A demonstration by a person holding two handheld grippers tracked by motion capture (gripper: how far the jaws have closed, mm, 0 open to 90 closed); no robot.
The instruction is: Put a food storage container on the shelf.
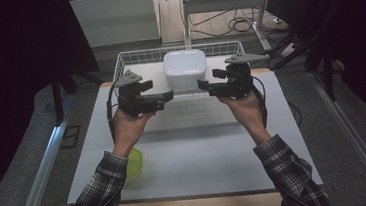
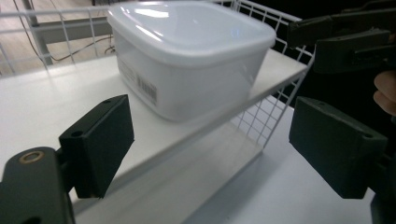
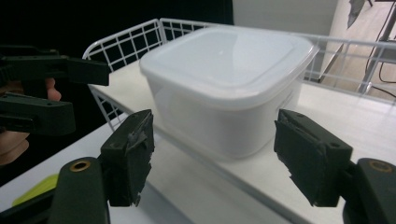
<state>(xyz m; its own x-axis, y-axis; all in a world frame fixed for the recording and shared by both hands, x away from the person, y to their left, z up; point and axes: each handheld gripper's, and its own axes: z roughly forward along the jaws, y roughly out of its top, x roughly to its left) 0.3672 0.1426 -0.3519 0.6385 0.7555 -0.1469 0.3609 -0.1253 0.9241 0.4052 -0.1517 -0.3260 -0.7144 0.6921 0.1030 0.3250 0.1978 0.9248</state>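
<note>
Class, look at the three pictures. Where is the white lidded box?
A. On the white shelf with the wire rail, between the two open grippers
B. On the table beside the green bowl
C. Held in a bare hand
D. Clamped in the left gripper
A: the white box sits on the shelf, with the left gripper and right gripper open on either side, touching nothing.

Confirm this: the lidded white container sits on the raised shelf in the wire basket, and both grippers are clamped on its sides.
Not quite. The white container does sit on the shelf, but neither the left gripper nor the right gripper is clamped on it. Both gripper views show open fingers short of its walls.
</note>
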